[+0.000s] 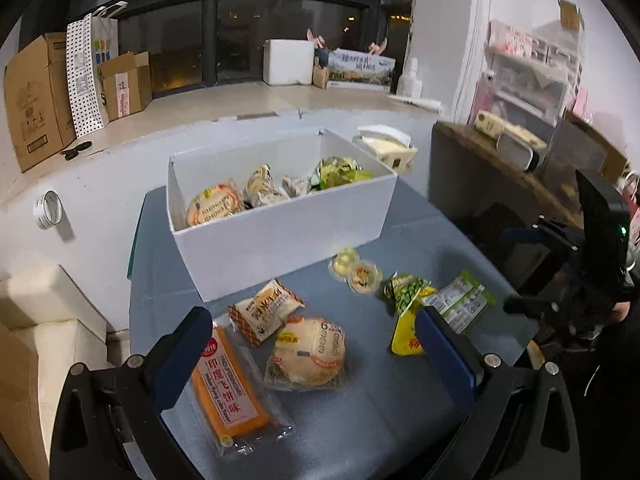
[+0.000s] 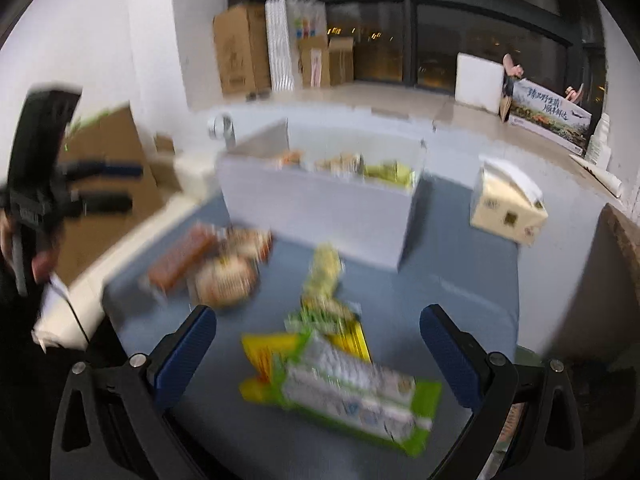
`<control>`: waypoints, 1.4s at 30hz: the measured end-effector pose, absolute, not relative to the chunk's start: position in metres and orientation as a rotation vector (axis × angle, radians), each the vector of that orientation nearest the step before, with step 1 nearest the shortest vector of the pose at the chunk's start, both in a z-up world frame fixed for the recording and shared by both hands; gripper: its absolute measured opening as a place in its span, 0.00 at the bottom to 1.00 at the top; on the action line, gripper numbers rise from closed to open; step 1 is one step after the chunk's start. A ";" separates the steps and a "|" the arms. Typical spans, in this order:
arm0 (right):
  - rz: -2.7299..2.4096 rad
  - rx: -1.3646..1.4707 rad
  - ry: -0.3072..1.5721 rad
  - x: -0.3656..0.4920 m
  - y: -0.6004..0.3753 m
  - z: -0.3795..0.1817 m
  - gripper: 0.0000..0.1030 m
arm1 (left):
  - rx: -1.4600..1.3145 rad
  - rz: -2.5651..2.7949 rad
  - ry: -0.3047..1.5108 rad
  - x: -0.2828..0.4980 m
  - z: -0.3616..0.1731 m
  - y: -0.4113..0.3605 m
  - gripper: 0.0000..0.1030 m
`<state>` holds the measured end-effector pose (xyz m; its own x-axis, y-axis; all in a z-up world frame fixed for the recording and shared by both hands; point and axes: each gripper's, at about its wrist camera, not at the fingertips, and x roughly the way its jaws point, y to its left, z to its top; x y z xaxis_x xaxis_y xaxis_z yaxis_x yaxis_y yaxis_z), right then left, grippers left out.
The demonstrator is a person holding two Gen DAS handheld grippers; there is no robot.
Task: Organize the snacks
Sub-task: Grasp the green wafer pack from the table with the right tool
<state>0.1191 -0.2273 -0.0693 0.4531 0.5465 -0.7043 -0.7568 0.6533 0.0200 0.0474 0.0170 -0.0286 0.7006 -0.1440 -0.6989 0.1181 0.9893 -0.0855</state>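
A white box (image 1: 280,232) (image 2: 320,208) stands mid-table on the blue table (image 1: 380,400) and holds several wrapped snacks. In front of it lie an orange pack (image 1: 230,384), a round bun pack (image 1: 310,354), a small brown-and-white pack (image 1: 266,314), two jelly cups (image 1: 356,270), a green pea pack (image 1: 406,292), a yellow pack (image 1: 406,336) and a green-white pack (image 1: 460,300) (image 2: 360,392). My left gripper (image 1: 316,354) hovers open over the bun and orange pack. My right gripper (image 2: 318,354) is open above the green-white pack; its view is blurred.
A tissue pack (image 1: 390,148) (image 2: 508,208) sits behind the box on the right. A tape roll (image 1: 50,210) lies on the left ledge, with cardboard boxes (image 1: 36,96) behind it. Cream boxes (image 1: 48,304) border the table's left edge; a dark panel (image 1: 460,172) stands at the right.
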 end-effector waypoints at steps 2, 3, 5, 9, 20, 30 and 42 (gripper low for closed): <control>0.851 -0.362 0.756 0.111 -0.232 -0.080 1.00 | -0.039 -0.164 0.788 0.049 -0.032 0.011 1.00; 0.866 -0.384 0.764 0.109 -0.233 -0.084 1.00 | -0.043 -0.172 0.794 0.051 -0.034 0.009 1.00; 0.885 -0.434 0.778 0.105 -0.235 -0.094 1.00 | -0.041 -0.173 0.798 0.052 -0.035 0.006 1.00; 0.957 -0.550 0.826 0.110 -0.233 -0.114 1.00 | -0.029 -0.192 0.802 0.052 -0.037 0.000 1.00; 1.119 -1.006 0.974 0.156 -0.199 -0.158 1.00 | -0.030 -0.208 0.825 0.057 -0.046 -0.005 1.00; 1.155 -0.919 1.100 0.176 -0.200 -0.171 0.78 | -0.048 -0.199 0.840 0.058 -0.050 0.000 1.00; 1.021 -0.557 0.963 0.159 -0.264 -0.104 0.78 | -0.107 -0.143 0.859 0.063 -0.062 0.016 1.00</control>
